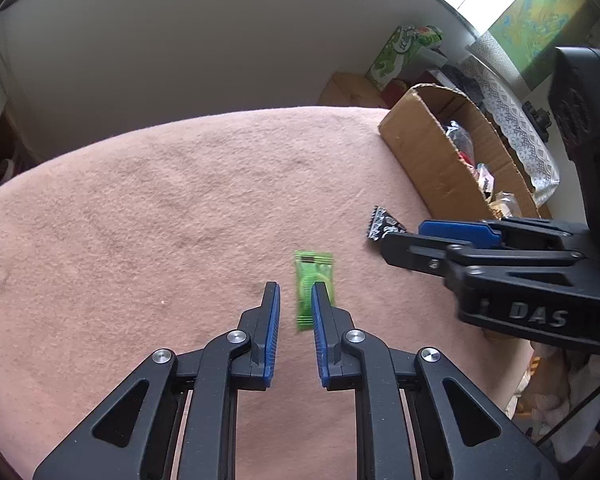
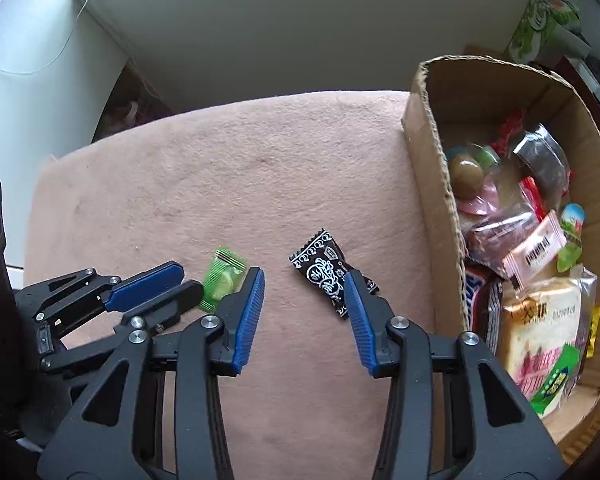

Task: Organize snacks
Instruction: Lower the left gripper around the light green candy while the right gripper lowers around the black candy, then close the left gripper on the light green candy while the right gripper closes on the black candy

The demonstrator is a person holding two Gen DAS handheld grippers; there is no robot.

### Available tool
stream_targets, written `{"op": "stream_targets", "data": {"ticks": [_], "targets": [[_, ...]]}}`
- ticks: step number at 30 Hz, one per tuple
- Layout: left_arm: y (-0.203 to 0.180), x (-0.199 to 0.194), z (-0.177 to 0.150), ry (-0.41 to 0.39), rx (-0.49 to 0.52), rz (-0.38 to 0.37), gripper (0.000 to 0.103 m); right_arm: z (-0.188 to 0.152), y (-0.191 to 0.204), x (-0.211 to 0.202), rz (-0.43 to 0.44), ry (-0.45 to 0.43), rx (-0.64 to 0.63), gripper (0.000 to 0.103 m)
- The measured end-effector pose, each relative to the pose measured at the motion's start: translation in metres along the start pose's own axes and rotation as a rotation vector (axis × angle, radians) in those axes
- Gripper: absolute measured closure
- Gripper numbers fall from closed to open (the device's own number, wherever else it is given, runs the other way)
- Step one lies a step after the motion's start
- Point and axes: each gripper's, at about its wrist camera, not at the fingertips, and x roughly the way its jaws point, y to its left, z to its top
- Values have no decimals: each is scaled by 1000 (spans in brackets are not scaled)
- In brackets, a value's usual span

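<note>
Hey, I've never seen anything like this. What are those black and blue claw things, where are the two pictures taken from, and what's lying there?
Those claws are hand-held grippers: a person holds one in each hand, and each has two fingers with blue pads. A wide-angle camera sits on each gripper and looks along its fingers, so one picture comes from the left gripper and the other from the right gripper. Each view also catches the other gripper at its edge.

Below them is a pink cloth with two wrapped sweets on it, a green candy and a black candy. Beside them stands a cardboard box that already has many snacks in it.

Nothing is clearly held. The left fingers stand narrowly apart at the green candy, and the right fingers are open over the black one.
</note>
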Motion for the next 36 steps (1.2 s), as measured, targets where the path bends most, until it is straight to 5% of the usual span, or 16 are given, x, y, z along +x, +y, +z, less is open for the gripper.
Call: {"op": "stream_targets", "data": {"ticks": [9,18,24,36], "targets": [[-12,19,7,16,-9,14,82,19,17,32,-98,62,-80,61],[-10,17,2,7,47,32,85,22,21,49,-73,143,-92,61],[-2,14,1,10,28,18,91,19,23,46,-93,120,-121,74],[-10,11,-1,42,3,20,87,10,13,35,-74,105,-126,80]]}}
